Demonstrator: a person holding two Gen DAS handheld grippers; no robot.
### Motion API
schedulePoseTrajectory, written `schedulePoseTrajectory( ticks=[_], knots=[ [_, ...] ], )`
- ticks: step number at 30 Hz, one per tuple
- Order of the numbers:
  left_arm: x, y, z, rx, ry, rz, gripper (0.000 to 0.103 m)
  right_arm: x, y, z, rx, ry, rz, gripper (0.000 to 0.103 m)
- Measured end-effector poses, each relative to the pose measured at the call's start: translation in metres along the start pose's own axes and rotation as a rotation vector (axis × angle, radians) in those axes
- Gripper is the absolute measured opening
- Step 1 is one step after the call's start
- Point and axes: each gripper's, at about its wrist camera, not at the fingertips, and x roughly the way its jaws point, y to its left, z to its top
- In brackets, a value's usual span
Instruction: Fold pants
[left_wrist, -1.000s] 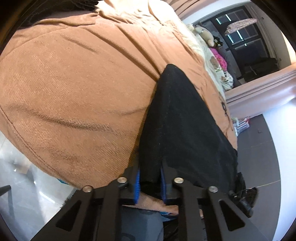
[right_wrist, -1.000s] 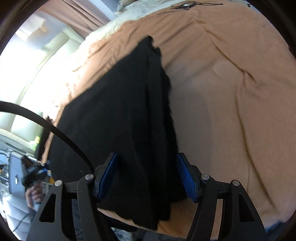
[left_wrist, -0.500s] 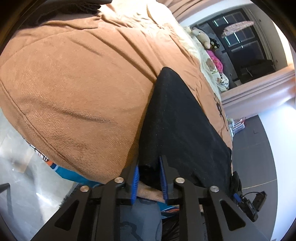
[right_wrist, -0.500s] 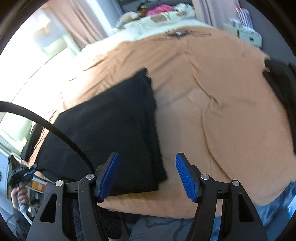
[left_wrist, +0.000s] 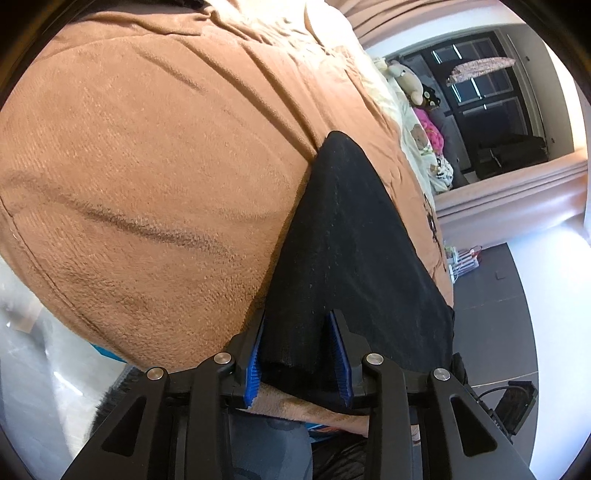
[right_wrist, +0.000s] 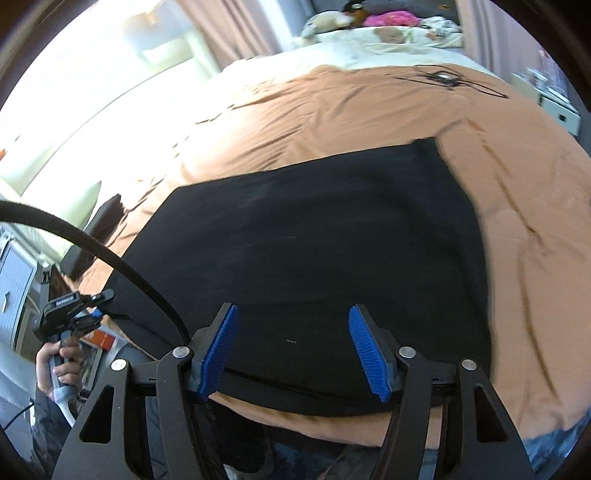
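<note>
Pants (right_wrist: 314, 236) flat on brown blanket (right_wrist: 369, 110); stuffed toys (right_wrist: 325, 20) beyond.

Black pants (right_wrist: 317, 254), folded into a flat rectangle. Lying on a brown blanket (right_wrist: 517, 258), near its front edge.

A bed carries a wrinkled tan blanket (right_wrist: 369, 110). Folded black pants (right_wrist: 314, 240) lie flat on it. Stuffed toys (right_wrist: 332, 20) sit at the far end.
</note>
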Motion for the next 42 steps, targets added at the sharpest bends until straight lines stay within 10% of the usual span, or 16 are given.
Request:
schedulePoseTrajectory(
  ticks=[17, 42],
  knots=[
    [-0.008, 0.035, -0.001, -0.217, -0.041, -0.137, 0.034, 0.097, 0.067, 0.025, -0.075, 0.108, 0.012, 0.031],
    [-0.007, 0.012, -0.01, -0.184, -0.067, -0.071, 0.033, 0.151, 0.1, 0.033, -0.099, 0.175, -0.078, 0.002]
  ],
)
